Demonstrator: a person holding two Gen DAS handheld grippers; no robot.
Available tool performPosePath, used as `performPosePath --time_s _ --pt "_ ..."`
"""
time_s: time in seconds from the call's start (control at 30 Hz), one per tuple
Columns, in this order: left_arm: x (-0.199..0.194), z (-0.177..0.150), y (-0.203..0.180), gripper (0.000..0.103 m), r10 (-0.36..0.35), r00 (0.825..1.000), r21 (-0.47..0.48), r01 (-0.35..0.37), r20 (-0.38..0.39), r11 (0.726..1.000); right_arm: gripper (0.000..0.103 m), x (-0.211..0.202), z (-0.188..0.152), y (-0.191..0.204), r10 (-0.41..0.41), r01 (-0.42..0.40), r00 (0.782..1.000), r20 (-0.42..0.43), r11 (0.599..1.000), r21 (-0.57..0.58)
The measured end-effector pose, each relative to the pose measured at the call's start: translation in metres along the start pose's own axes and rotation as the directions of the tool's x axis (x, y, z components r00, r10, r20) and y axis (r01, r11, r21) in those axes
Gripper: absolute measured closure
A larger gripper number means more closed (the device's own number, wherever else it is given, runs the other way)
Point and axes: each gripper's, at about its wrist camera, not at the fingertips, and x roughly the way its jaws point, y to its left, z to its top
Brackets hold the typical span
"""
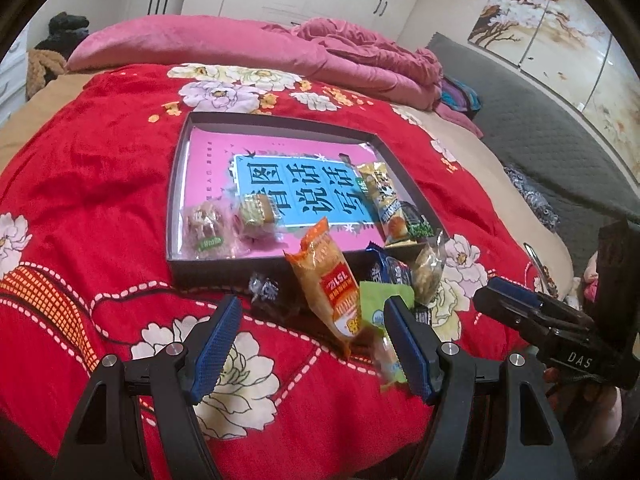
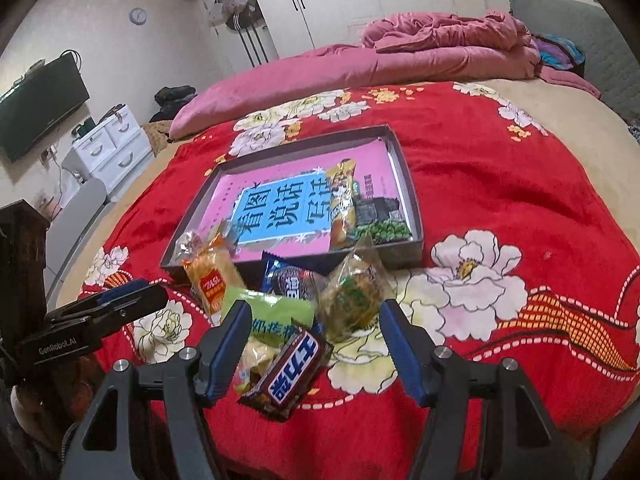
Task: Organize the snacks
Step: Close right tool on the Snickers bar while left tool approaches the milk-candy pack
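Note:
A dark shallow tray (image 1: 176, 200) (image 2: 404, 176) lined with a pink and blue book cover lies on the red flowered blanket. It holds two clear-wrapped pastries (image 1: 204, 228), a yellow packet (image 1: 384, 204) (image 2: 342, 200) and a green pea packet (image 2: 380, 232). A loose pile lies in front of the tray: an orange packet (image 1: 328, 280) (image 2: 210, 276), a blue packet (image 2: 292, 280), a clear-wrapped cake (image 2: 352, 300), a green packet (image 2: 268, 316) and a brown chocolate bar (image 2: 288, 372). My right gripper (image 2: 316, 344) (image 1: 520, 312) is open around the chocolate bar and green packet. My left gripper (image 1: 312, 344) (image 2: 132, 296) is open just left of the pile.
A small dark wrapped candy (image 1: 264, 290) lies by the tray's near wall. A rumpled pink quilt (image 1: 360, 52) lies at the far end of the bed. The grey padded headboard (image 1: 540, 128) runs along the right. White drawers (image 2: 108, 148) and a television (image 2: 36, 112) stand left.

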Motion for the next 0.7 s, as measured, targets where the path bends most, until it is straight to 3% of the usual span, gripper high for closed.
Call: performPosePath --time_s 0.6,0.7 --pt "0.012 -0.019 -0.022 0.028 -0.036 0.995 0.052 0.041 -0.094 0.998 0.037 0.018 -0.022 -0.001 0.079 -0.072 0.987 -0.139 0.996 0.057" --pt "0.017 -0.023 -0.026 0.028 -0.036 0.992 0.065 0.044 -0.118 0.997 0.043 0.024 -0.024 -0.006 0.116 -0.100 0.980 -0.161 0.989 0.105"
